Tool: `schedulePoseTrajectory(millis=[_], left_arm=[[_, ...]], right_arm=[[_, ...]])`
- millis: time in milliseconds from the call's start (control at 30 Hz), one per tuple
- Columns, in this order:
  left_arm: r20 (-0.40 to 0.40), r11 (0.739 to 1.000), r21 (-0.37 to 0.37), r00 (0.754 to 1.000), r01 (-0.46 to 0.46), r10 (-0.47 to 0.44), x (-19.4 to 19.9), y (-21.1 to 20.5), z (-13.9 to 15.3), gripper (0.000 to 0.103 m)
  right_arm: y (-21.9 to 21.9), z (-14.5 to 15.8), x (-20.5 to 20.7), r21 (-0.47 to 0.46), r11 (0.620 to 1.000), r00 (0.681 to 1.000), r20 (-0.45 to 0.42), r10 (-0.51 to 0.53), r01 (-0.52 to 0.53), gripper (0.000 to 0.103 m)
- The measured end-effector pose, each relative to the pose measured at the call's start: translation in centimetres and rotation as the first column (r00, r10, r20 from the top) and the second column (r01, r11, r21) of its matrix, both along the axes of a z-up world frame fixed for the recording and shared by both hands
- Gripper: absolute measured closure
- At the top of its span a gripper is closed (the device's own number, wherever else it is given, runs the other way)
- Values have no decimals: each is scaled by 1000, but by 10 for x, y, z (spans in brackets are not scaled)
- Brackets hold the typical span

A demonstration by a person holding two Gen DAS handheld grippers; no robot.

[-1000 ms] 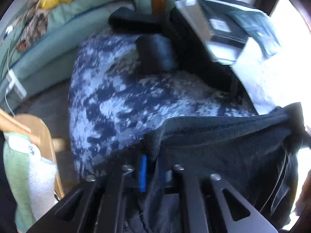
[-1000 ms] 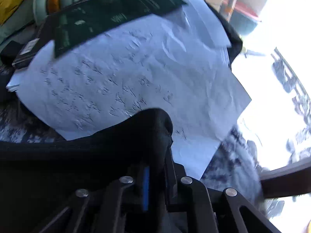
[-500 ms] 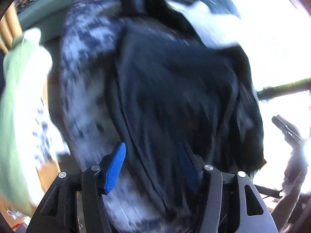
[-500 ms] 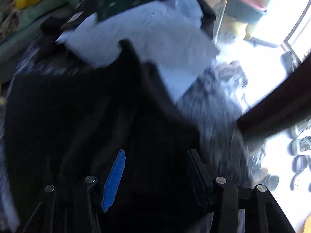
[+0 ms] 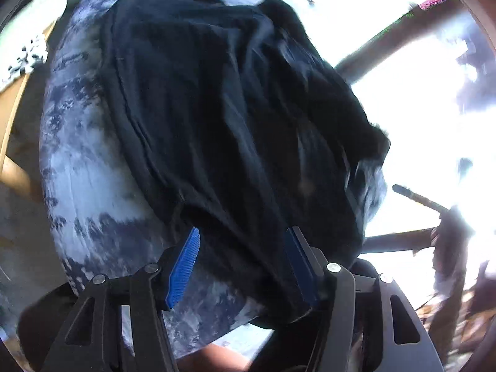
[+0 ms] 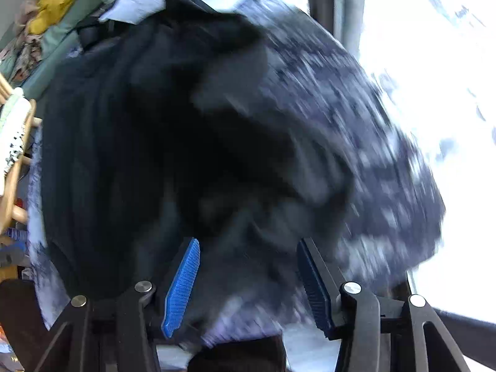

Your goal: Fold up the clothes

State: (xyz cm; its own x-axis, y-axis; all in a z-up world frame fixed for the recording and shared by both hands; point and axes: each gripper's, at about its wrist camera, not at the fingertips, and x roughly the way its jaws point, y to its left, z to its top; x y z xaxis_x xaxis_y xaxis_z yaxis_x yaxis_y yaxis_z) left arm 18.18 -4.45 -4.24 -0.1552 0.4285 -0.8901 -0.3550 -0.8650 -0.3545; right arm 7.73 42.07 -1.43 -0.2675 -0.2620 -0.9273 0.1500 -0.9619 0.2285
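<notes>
Now the black garment (image 5: 223, 117) is seen spread over the blue-and-white mottled cover (image 5: 83, 161), papers (image 6: 136, 3) lying at its far end. Both the left gripper (image 5: 245, 266) and the right gripper (image 6: 248, 279) are held spread above its near edge, with nothing pinched.

No text, label, brand, number or sign can be read in either view.

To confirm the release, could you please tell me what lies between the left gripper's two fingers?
In the left wrist view, the left gripper stands open; the black garment and the blue mottled cover show beyond its fingers, unpinched.
</notes>
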Motion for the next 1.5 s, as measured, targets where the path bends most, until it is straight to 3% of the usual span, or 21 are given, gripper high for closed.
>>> schedulePoseTrajectory(millis=[67, 133, 200, 333, 500, 567, 733, 833, 900, 1033, 1200, 1300, 1400, 1500], left_arm=[[-116, 998, -59, 993, 27, -34, 25, 11, 4, 43], [-228, 989, -121, 968, 82, -108, 50, 26, 13, 43], [-324, 969, -202, 924, 142, -203, 73, 40, 20, 43], [-538, 890, -408, 734, 203, -414, 131, 63, 32, 43], [-578, 777, -562, 537, 284, -615, 185, 79, 15, 43], [-572, 742, -605, 491, 288, -657, 195, 86, 5, 43], [-559, 709, -639, 453, 298, -695, 208, 91, -12, 43], [-566, 697, -661, 425, 279, -707, 211, 91, -19, 43], [-566, 697, -664, 426, 271, -706, 210, 89, -21, 43], [-575, 694, -670, 408, 263, -709, 214, 80, -23, 43], [-567, 694, -666, 420, 274, -709, 211, 71, -23, 43], [-564, 701, -654, 433, 285, -703, 207, 70, -23, 43], [-566, 699, -657, 427, 284, -705, 204, 71, -23, 42], [-560, 696, -659, 431, 285, -707, 202, 74, -25, 42]], right_arm=[[12, -12, 12, -6, 1000, 1000, 7, -24, 24, 49], [21, -23, 23, -36, 999, 999, 18, -33, 34, 49], [27, -30, 32, -75, 996, 999, 14, -42, 43, 49], [41, -42, 53, -231, 967, 994, 8, -111, 110, 49], [49, -65, 88, -472, 853, 974, 74, -215, 224, 47], [43, -67, 101, -550, 806, 975, 79, -209, 218, 47], [10, -58, 109, -645, 754, 992, 63, -113, 127, 47], [-19, -63, 102, -619, 781, 996, 79, -40, 80, 47], [-38, -71, 95, -580, 812, 996, 87, -11, 60, 47], [-57, -77, 92, -555, 831, 997, 59, 59, -17, 47], [-53, -65, 97, -482, 867, 992, -58, 113, -127, 47], [-64, -61, 93, -412, 876, 967, -136, 215, -253, 46], [-72, -69, 87, -344, 890, 954, -126, 272, -299, 46], [-77, -78, 84, -344, 882, 947, -111, 302, -322, 47]])
